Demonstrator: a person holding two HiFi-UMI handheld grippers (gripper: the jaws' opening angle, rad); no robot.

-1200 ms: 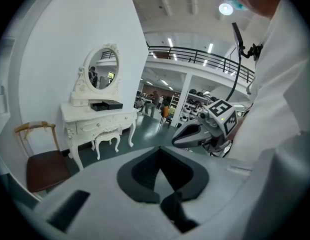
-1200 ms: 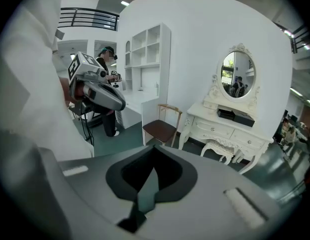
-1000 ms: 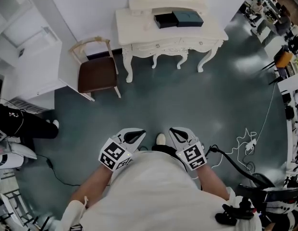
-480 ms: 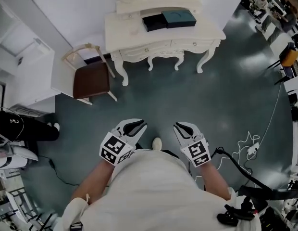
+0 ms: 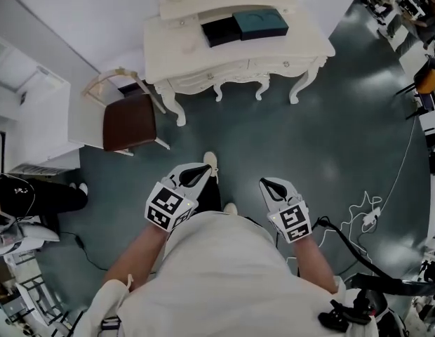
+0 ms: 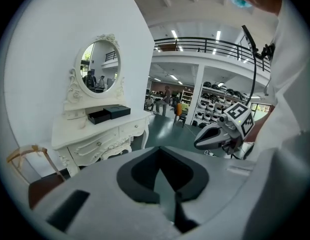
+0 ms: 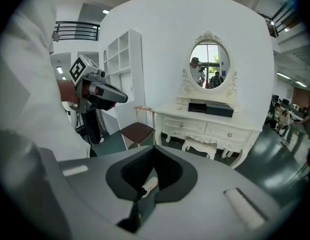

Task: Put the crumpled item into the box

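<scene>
A black open box (image 5: pixel 219 31) and a teal box (image 5: pixel 260 23) lie side by side on the white dressing table (image 5: pixel 203 62) at the top of the head view. Both also show in the left gripper view, the black box (image 6: pixel 99 116) beside the teal one (image 6: pixel 116 111). I see no crumpled item in any view. My left gripper (image 5: pixel 203 168) is held low in front of my torso, shut, with nothing between its jaws. My right gripper (image 5: pixel 265 182) hangs beside it, also shut and empty. Both are far from the table.
A wooden chair with a brown seat (image 5: pixel 130 121) stands left of the table, next to white shelving (image 5: pixel 31 111). A person in black (image 5: pixel 35 195) stands at the far left. Cables (image 5: pixel 365 209) trail over the dark floor on the right. My shoe (image 5: pixel 211 163) steps forward between the grippers.
The dressing table and chair have shifted in the head view as I walk toward them. One foot has swung forward. Both grippers stay close to my torso.
</scene>
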